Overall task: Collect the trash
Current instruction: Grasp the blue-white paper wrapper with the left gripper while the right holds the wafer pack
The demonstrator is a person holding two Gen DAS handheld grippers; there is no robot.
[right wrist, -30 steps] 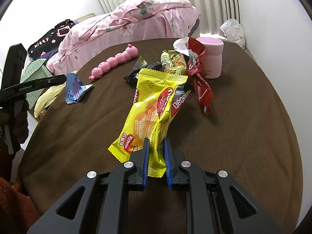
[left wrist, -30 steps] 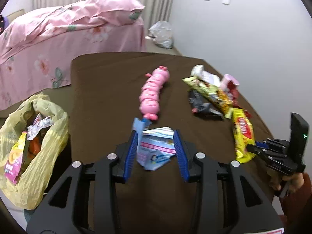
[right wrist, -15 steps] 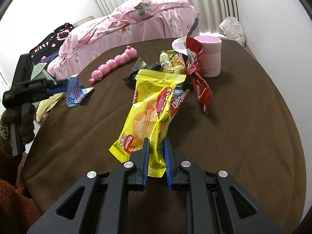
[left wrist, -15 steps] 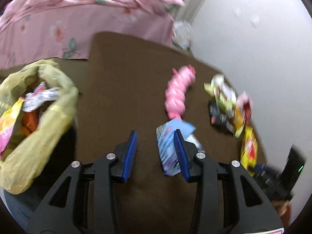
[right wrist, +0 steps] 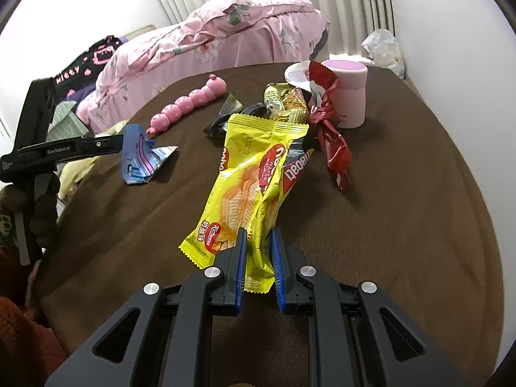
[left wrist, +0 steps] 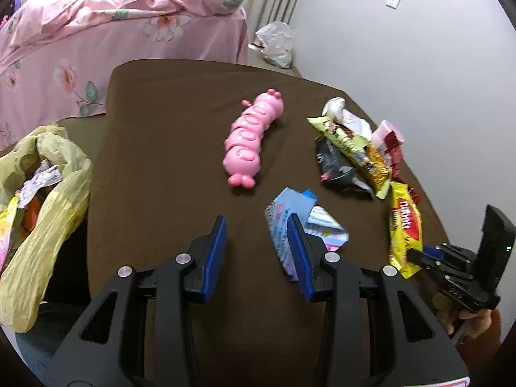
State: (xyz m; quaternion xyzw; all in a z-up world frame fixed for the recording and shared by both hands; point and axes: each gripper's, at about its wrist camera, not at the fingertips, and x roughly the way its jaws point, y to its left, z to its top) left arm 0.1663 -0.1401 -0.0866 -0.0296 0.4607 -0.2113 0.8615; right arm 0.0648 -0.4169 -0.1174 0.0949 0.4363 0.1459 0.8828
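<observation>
My left gripper (left wrist: 256, 251) is open above the brown table (left wrist: 167, 148). A crumpled blue wrapper (left wrist: 290, 222) lies on the table against the outside of its right finger, not between the jaws; it also shows in the right wrist view (right wrist: 142, 156). My right gripper (right wrist: 258, 264) is shut on the near end of a yellow wafer wrapper (right wrist: 248, 190), which lies on the table; it also shows in the left wrist view (left wrist: 404, 225). A yellow trash bag (left wrist: 42, 193) with wrappers inside hangs at the table's left edge.
A pink caterpillar toy (left wrist: 253, 142) lies mid-table. A pile of gold, black and red wrappers (left wrist: 354, 154) sits at the right, beside a pink cup (right wrist: 348, 93). A pink-quilted bed (left wrist: 113, 32) stands beyond the table, and a white plastic bag (left wrist: 275, 43) lies by the wall.
My left gripper swung left toward the bag and back; the blue wrapper, earlier between its fingers, now lies outside the right finger. My right gripper kept still, holding the yellow wrapper.
</observation>
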